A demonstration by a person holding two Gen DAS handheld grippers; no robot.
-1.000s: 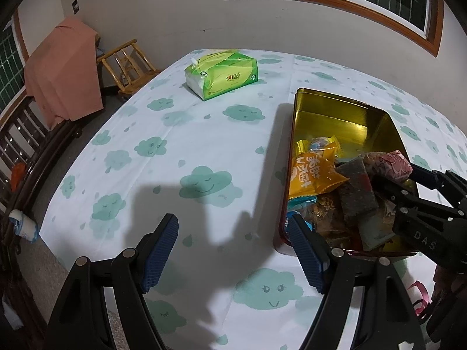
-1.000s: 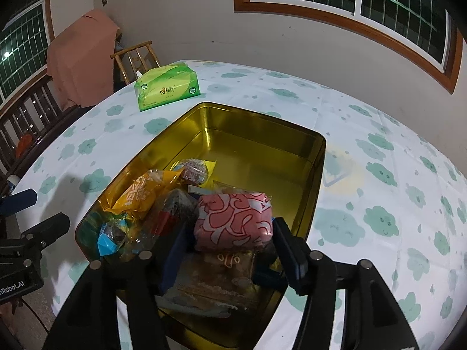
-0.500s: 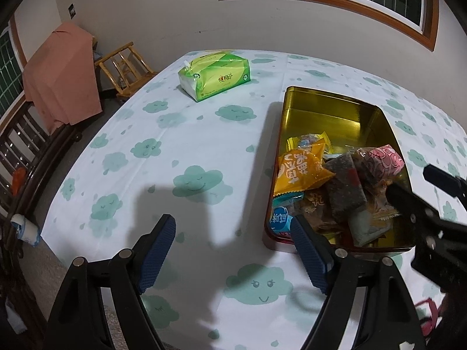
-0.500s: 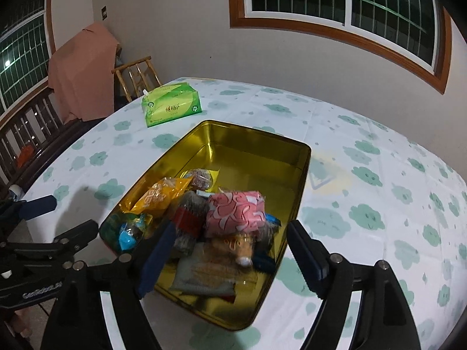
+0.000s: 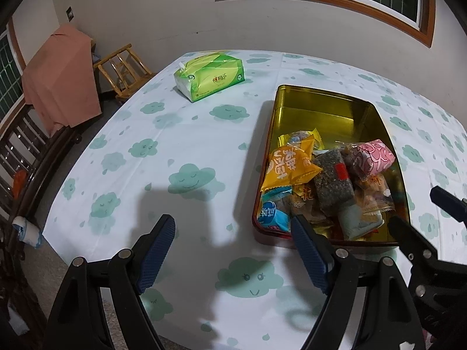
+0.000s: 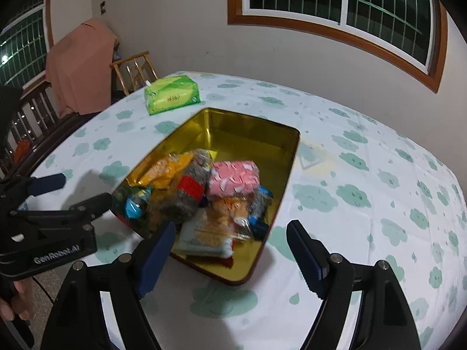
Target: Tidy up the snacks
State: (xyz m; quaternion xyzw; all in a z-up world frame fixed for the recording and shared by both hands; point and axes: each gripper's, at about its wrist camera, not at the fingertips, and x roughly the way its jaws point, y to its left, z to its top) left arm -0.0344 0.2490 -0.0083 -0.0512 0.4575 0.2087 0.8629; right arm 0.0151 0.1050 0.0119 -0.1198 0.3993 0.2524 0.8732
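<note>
Gold tin is holding every snack in view; they are piling up at its near end, the far half sitting bare. Pink patterned pack is lying on top of the pile, orange packet toward the tin's left wall, a blue-wrapped piece in the near-left corner. Worktop around the tin is showing no loose snacks, only a green tissue pack well beyond its far-left corner. Left tongs are hanging spread and empty just off the tin's near-left corner. Right tongs are hanging spread over its near rim, gripping nothing. Judging by this, collecting looks finished; maybe tidying the heap is left.
</note>
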